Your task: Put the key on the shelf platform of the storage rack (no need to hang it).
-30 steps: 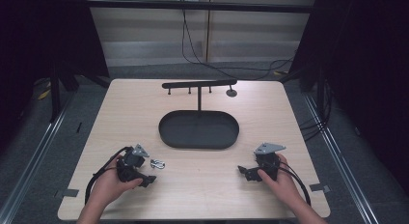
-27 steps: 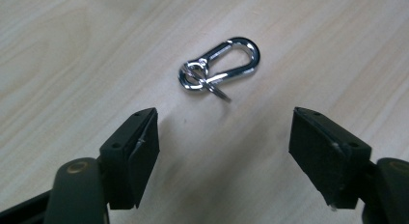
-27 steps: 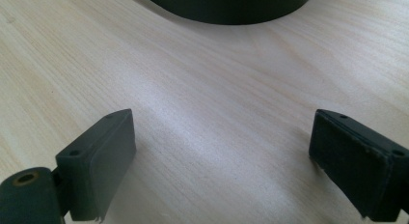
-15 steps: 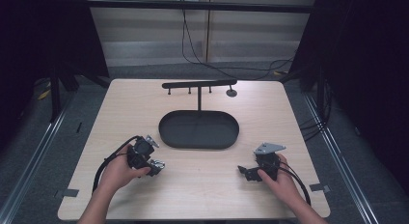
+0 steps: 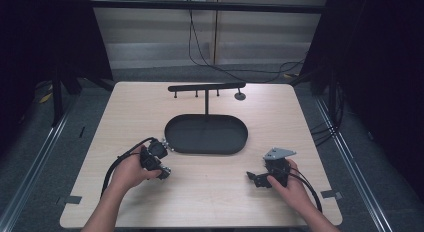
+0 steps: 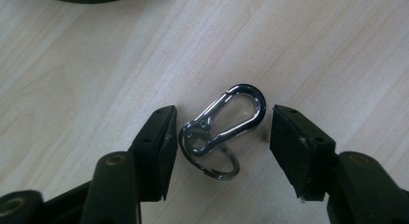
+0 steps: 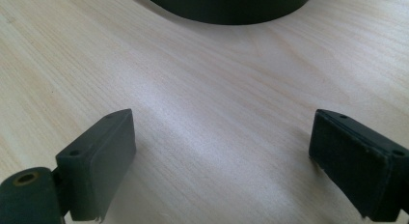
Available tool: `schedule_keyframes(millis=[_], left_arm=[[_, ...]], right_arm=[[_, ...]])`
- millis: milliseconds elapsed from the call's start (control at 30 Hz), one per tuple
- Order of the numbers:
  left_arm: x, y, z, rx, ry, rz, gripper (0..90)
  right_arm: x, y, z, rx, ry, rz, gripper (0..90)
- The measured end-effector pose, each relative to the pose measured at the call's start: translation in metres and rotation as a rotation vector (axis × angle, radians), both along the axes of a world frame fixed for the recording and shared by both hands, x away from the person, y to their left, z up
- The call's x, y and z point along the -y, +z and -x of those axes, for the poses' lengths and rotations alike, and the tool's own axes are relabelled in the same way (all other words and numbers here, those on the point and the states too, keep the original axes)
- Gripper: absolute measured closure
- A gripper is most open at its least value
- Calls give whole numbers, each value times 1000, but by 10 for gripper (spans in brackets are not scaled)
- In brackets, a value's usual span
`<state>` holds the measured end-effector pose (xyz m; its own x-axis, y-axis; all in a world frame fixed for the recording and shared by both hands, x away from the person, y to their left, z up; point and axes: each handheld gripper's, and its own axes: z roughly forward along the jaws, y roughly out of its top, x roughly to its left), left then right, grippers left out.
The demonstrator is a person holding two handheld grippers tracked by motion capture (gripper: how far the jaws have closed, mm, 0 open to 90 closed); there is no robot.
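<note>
Jaws of your left gripper (image 6: pixel 219 137) had just been closing around the carabiner (image 6: pixel 230 117) lying flat on the table (image 6: pixel 337 50), not yet pinching it; you needed both pads square on its sides.

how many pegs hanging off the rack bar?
3, in a row under the left half of the rack bar, behind the tray. The round piece under its right end looks different; I didn't count it.

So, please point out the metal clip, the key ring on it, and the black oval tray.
metal clip (image 6: pixel 235 113), left gripper view, on its silver body.
key ring (image 6: pixel 223 172), left gripper view, on its lower wire.
black oval tray (image 5: pixel 172 141), high view, on its left rim.
</note>
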<state>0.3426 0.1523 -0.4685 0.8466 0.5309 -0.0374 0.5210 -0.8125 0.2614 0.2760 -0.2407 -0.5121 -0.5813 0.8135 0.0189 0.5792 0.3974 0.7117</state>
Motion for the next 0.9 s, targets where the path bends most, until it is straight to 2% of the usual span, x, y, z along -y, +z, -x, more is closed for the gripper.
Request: schedule_keyframes(millis=[133,167,200,300,367,467,500,533,767,900], left_arm=[[1,0,0,-13,-14,-8,488],[2,0,0,-18,-12,-11,518],[3,1,1,-32,-23,-18,586],[5,2,1,-56,-14,-30,610],[5,3,0,-90,-1,-39,737],[7,3,0,-97,16,-44,741],[7,3,-1,-116,22,-43,752],[7,3,-1,-136,20,-40,873],[8,4,-1,-159,34,-41,887],[7,7,-2,-168,50,-27,889]], right_arm=[[0,0,0,0,0,0,87],[0,0,0,0,0,0,87],[0,0,0,0,0,0,87],[0,0,0,0,0,0,87],[0,0,0,0,0,0,87],[0,0,0,0,0,-2,87],[0,0,0,0,0,-2,87],[0,0,0,0,1,-1,87],[0,0,0,0,2,-2,87],[0,0,0,-1,0,-2,87]])
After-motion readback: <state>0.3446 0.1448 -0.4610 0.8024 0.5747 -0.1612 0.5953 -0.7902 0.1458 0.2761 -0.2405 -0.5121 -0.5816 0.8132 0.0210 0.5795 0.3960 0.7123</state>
